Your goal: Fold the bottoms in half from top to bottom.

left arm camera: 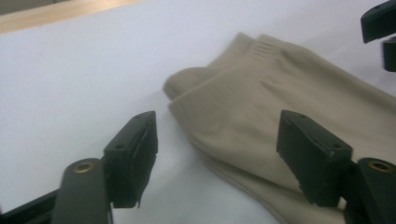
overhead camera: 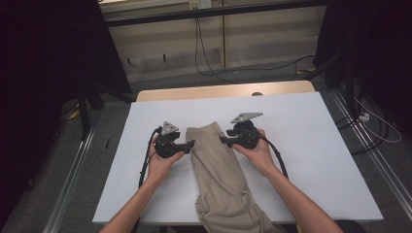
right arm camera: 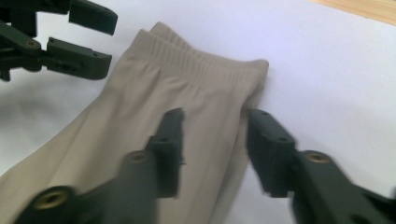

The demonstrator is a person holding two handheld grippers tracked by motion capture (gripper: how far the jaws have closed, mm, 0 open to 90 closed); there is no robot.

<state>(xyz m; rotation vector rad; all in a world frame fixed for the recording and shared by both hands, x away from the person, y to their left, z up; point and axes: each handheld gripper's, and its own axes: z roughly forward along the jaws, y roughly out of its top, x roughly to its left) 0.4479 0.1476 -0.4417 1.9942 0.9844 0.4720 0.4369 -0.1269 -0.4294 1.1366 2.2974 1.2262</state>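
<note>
Flanking the trousers (overhead camera: pixel 221 170) near the tabletop's (overhead camera: pixel 311 145) middle, my left tool (overhead camera: pixel 190 144) and right tool (overhead camera: pixel 224 141) gape empty; folding not begun.

The table (overhead camera: pixel 311 145) has a white top with a strip of light wood along the far edge, and a pair of folded beige trousers (overhead camera: pixel 221 170) lies on it, waistband toward the middle, legs hanging off the near edge.

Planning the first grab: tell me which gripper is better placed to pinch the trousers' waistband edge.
Right gripper, probably: its open fingers already straddle the edge of the beige trousers; the left gripper sits slightly short.
</note>
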